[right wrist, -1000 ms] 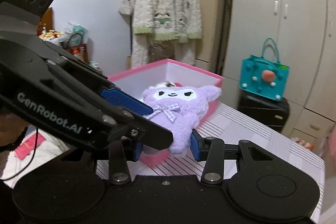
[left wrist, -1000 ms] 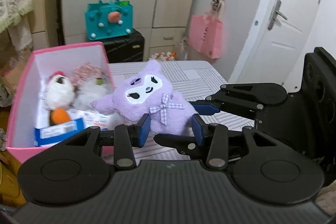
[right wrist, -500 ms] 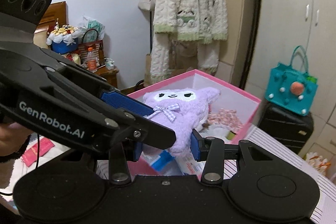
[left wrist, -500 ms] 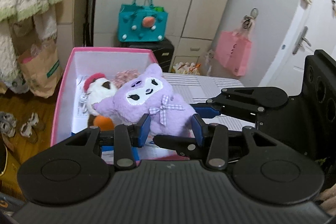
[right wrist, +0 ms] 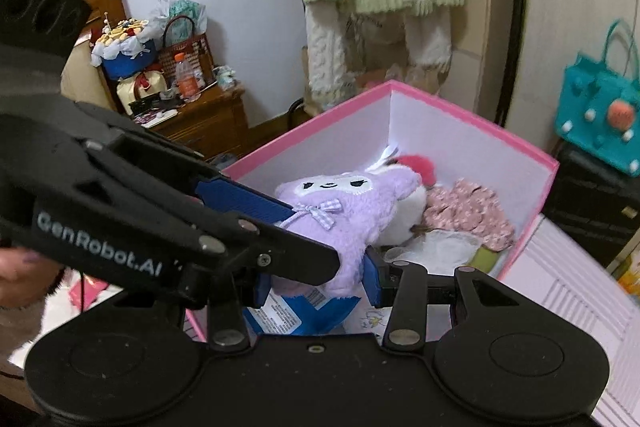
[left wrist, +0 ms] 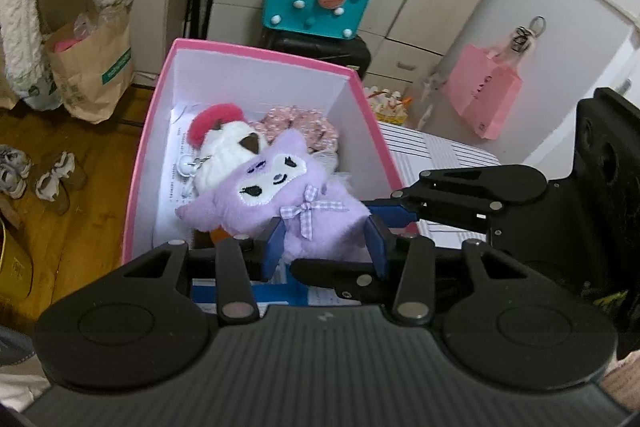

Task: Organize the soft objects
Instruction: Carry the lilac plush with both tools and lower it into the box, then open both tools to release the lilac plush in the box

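Purple plush (left wrist: 280,199) clamped by left gripper (left wrist: 324,247) and right gripper (right wrist: 312,279), over pink box (left wrist: 256,47). In left wrist view, long axis 4-to-10 o'clock, head toward 10, face up.

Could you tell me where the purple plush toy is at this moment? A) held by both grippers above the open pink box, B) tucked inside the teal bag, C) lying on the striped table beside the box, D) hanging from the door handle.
A: the purple plush toy sits clamped between the pads of the left gripper and the right gripper, hanging over the interior of the pink box.
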